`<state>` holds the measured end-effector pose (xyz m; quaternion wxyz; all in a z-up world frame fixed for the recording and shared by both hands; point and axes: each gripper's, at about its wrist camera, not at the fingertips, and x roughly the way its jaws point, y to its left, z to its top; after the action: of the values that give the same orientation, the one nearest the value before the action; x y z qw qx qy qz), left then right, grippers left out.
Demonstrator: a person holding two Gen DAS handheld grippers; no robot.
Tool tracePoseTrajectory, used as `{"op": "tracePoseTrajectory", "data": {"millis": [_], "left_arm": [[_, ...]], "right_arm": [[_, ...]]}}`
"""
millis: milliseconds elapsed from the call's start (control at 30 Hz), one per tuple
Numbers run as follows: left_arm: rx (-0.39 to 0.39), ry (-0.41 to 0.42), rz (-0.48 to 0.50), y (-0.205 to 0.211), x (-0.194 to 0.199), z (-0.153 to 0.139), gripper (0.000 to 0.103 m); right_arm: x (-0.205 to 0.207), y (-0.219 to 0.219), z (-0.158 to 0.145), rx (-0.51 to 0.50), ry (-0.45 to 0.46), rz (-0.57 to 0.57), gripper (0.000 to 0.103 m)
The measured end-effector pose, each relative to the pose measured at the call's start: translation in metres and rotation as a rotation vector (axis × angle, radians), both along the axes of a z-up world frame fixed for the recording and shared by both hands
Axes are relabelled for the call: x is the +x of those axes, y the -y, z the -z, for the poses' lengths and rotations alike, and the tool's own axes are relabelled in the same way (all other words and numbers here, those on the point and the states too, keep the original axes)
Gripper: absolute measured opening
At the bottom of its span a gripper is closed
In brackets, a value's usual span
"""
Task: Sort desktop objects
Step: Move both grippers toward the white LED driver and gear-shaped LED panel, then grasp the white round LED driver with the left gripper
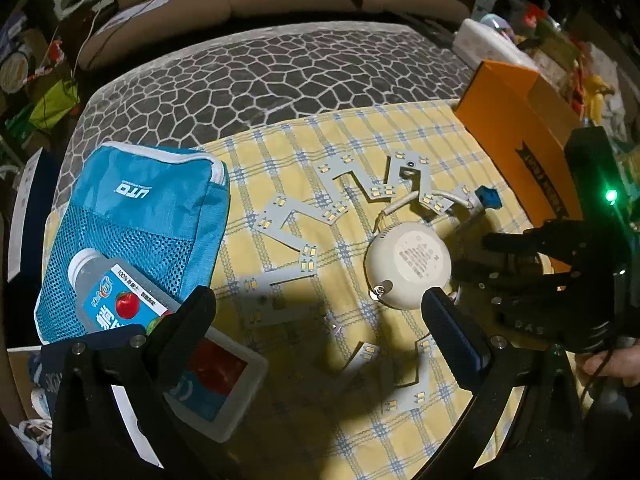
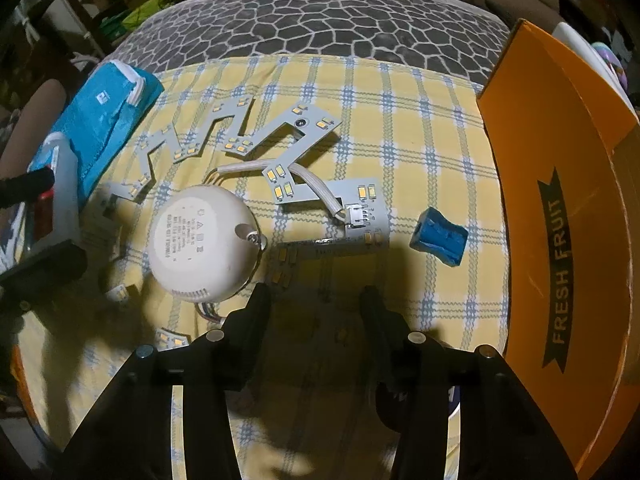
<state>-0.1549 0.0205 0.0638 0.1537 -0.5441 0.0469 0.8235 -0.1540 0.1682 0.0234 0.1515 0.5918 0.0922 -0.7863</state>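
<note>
A zigzag LED light board (image 1: 332,208) (image 2: 240,136) with a round white driver (image 1: 408,266) (image 2: 204,240) lies on the yellow checked cloth (image 1: 360,400). A small blue block (image 1: 488,196) (image 2: 440,240) lies near the orange box (image 1: 516,148) (image 2: 568,208). My left gripper (image 1: 320,312) is open and empty above the cloth, beside the driver. My right gripper (image 2: 316,296) is open and empty, just in front of the board; it also shows in the left wrist view (image 1: 480,256). A drink bottle (image 1: 116,296) lies on a blue mesh pouch (image 1: 140,216) (image 2: 100,120).
A white-framed box (image 1: 228,384) lies at the front left under my left finger. The orange box, marked FRESH FRUIT, stands open at the right. A grey stone-pattern cushion (image 1: 260,76) (image 2: 328,20) lies beyond the cloth. Clutter surrounds the surface.
</note>
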Motion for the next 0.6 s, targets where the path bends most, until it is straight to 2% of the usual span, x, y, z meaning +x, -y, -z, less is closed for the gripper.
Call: {"op": "tracePoseTrajectory", "data": {"millis": [133, 200, 233, 267, 300, 400, 600], "left_arm": [[0.013, 0.006, -0.001, 0.003, 0.001, 0.001, 0.103], [0.049, 0.024, 0.014, 0.004, 0.002, 0.003, 0.103], [0.055, 0.028, 0.018, 0.005, 0.003, 0.004, 0.103], [0.047, 0.027, 0.019, 0.005, 0.003, 0.004, 0.103], [0.039, 0.024, 0.020, 0.005, 0.003, 0.004, 0.103], [0.034, 0.024, 0.010, 0.008, 0.003, 0.004, 0.103], [0.032, 0.021, 0.008, 0.008, 0.004, 0.001, 0.103]], "right_arm": [[0.003, 0.009, 0.002, 0.057, -0.053, -0.059, 0.050], [0.004, 0.014, 0.001, 0.086, -0.075, -0.084, 0.048], [0.004, 0.016, 0.000, 0.088, -0.082, -0.097, 0.036], [0.005, 0.018, -0.001, 0.083, -0.083, -0.115, 0.029], [0.006, 0.020, -0.001, 0.085, -0.083, -0.125, 0.026], [0.008, 0.026, -0.003, 0.109, -0.110, -0.148, 0.024], [0.013, 0.018, -0.013, 0.069, -0.117, -0.141, 0.023]]}}
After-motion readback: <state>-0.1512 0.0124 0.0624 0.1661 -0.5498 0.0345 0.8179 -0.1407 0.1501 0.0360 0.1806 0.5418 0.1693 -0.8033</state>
